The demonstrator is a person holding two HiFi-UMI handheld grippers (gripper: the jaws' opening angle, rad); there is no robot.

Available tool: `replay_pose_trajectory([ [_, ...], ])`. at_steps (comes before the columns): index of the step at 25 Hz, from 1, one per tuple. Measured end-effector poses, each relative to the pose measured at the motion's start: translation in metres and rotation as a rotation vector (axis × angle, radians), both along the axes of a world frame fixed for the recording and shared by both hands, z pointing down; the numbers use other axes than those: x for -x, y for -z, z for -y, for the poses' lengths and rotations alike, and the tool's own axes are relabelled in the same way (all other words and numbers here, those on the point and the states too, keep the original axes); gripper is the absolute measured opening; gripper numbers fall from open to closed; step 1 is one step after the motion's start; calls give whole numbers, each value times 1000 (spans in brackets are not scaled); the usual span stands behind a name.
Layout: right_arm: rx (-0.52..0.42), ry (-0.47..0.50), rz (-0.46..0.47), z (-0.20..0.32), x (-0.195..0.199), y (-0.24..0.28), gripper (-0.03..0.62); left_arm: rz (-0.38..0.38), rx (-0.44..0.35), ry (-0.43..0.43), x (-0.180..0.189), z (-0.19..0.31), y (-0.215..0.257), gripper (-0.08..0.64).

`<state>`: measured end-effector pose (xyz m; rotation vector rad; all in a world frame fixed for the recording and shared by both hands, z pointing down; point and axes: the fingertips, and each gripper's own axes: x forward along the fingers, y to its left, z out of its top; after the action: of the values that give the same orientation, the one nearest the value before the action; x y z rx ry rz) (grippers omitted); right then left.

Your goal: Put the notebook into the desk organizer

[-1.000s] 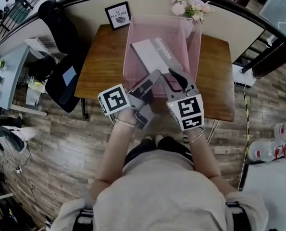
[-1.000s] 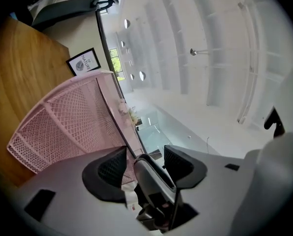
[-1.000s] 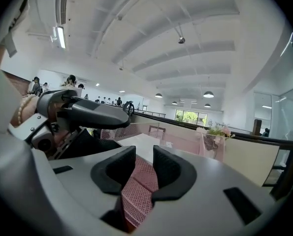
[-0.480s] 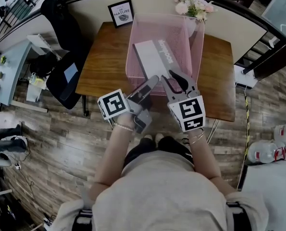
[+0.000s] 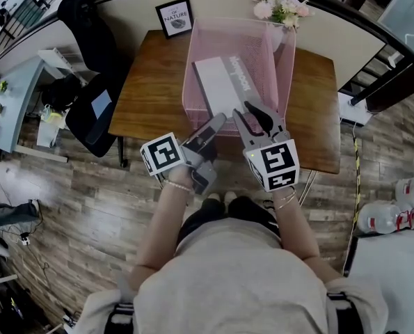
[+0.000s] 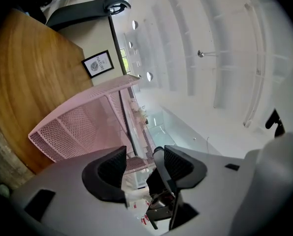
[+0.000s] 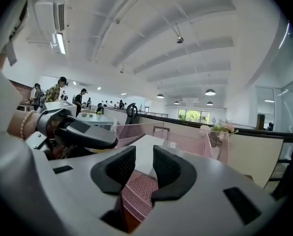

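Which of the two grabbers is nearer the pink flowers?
The right gripper: it is on the side of the pink organizer where the flowers stand. The left gripper is toward the side with the framed picture.

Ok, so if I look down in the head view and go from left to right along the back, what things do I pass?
Black jacket → framed picture → notebook, lying inside the pink mesh organizer → flowers.
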<state>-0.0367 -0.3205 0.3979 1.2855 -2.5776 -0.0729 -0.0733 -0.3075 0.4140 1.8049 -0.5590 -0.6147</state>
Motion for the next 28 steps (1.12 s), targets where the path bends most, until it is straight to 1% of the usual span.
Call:
replay_pose_trajectory([
  [2, -1, 2, -2, -1, 1, 0, 123, 14, -4, 16, 5, -2, -1, 238],
  [3, 0, 4, -4, -2, 2, 0, 123, 46, -10, 30, 10, -1, -3, 236],
  [6, 12, 8, -5, -2, 2, -1, 121, 201, -44, 66, 25, 0, -10, 235],
  [7, 14, 7, -1, -2, 1, 0, 121, 242, -60, 72, 28, -1, -10, 235],
  [9, 15, 5, 11, -2, -1, 2, 121, 292, -113, 72, 28, -2, -5, 235],
  [10, 14, 5, 15, -2, -1, 3, 120, 334, -145, 71, 28, -2, -4, 235],
  [13, 8, 13, 22, -4, 0, 8, 118, 498, -231, 73, 31, -2, -2, 235],
  [16, 14, 29, 51, -5, 2, 14, 118, 607, -305, 83, 33, -2, 7, 233],
  [21, 26, 55, 116, -7, 5, 26, 115, 714, -411, 83, 31, 0, 26, 203],
  [23, 19, 61, 133, -7, 5, 32, 110, 730, -446, 87, 30, 0, 35, 173],
  [26, 17, 79, 178, -9, 6, 44, 98, 738, -493, 93, 27, -2, 51, 142],
  [28, 15, 92, 206, -11, 7, 53, 89, 759, -529, 99, 25, -2, 62, 124],
])
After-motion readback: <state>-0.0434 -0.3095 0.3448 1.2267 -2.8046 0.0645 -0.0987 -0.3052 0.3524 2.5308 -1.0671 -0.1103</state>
